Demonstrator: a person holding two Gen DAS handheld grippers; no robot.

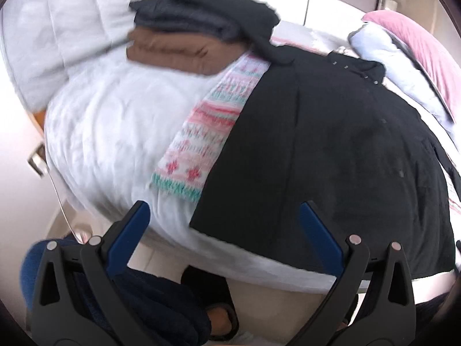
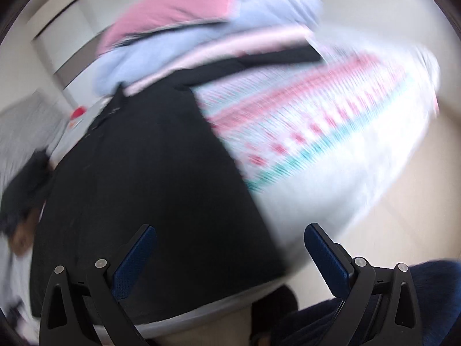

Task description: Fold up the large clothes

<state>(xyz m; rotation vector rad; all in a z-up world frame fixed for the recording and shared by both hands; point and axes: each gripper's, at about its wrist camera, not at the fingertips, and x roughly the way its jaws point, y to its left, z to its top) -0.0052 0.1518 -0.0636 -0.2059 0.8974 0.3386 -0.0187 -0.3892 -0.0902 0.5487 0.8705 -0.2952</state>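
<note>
Both grippers, left gripper [image 1: 223,222] and right gripper [image 2: 230,245], are hanging wide open and empty over the black garment [image 1: 331,158] at the bed's [image 1: 115,132] near edge, and we are flagging a single-layer pinch dragging it crooked.

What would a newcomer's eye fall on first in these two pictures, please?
A large black garment spread flat over the white bed, with a pink-and-teal patterned knit showing beside it. Folded dark and brown clothes are stacked at the far end. Both grippers hover open, empty.
</note>
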